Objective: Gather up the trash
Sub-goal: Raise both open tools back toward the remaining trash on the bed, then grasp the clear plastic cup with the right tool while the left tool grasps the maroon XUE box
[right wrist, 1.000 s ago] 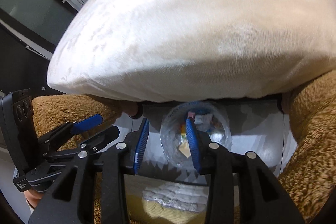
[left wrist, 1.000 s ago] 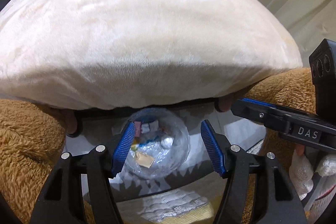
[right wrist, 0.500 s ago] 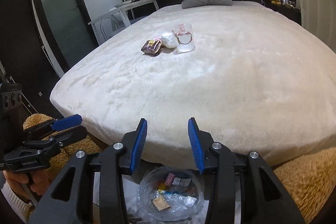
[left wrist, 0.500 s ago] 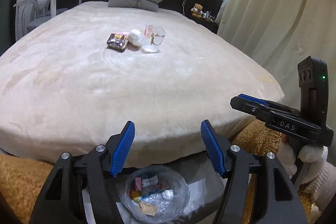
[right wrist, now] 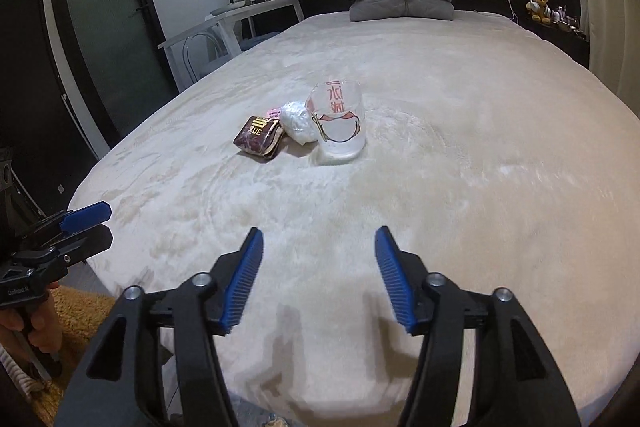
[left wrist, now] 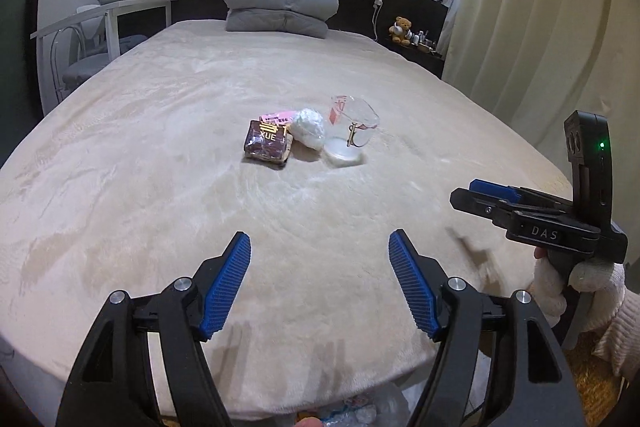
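Two handheld grippers hover over the near edge of a wide bed (left wrist: 160, 147) covered in a cream plush blanket. The left gripper (left wrist: 320, 283) and right gripper (right wrist: 318, 279) both stand spread with nothing between their blue pads; each has just been opening, likely to ready for a pick.

The trash sits in one tight cluster mid-bed, well apart from both grippers: a brown wrapper (left wrist: 267, 141), a pink slip (left wrist: 276, 116) tucked behind it, a crumpled white wad (left wrist: 308, 128) touching the wrapper's right side, and a clear cup (right wrist: 338, 125) on the wad's right, tilted with red print on its wall. Grouped like this, they can probably be taken one by one.

Beyond the cluster, grey pillows (left wrist: 280, 7) are stacked at the bed's head. A desk (left wrist: 108, 11) stands left of the bed, a curtain (left wrist: 520, 27) right. Open blanket lies between grippers and cluster; nothing blocks the reach
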`<state>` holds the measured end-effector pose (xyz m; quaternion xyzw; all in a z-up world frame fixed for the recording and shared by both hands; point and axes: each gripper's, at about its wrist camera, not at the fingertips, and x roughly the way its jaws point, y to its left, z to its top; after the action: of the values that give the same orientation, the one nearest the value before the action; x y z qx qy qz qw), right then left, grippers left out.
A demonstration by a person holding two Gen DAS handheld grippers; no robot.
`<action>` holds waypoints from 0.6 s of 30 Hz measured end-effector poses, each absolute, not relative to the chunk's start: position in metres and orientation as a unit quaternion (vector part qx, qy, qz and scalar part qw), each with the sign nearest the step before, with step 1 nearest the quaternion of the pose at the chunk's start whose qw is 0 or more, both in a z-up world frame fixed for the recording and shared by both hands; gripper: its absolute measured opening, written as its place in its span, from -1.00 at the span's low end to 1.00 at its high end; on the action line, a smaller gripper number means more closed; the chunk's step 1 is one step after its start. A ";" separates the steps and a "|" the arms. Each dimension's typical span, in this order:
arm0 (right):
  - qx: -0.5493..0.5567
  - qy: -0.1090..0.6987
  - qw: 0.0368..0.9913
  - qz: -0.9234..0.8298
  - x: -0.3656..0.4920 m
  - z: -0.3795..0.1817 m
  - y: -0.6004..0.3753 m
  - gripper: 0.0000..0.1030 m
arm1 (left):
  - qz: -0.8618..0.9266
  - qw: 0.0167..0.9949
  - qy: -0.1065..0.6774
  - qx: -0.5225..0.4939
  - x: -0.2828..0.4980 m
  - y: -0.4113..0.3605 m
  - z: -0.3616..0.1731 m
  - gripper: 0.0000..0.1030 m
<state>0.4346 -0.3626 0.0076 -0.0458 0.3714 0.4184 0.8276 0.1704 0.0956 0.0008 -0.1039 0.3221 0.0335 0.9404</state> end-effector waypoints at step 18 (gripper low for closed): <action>-0.035 0.382 0.822 0.422 0.533 -0.010 -0.270 0.80 | -0.004 0.949 0.309 -0.059 0.275 0.126 0.006 0.88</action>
<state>0.5329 -0.2697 -0.0099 -0.0351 0.3820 0.4217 0.8216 0.2754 0.1259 0.0061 -0.0586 0.3094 -0.0039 0.9491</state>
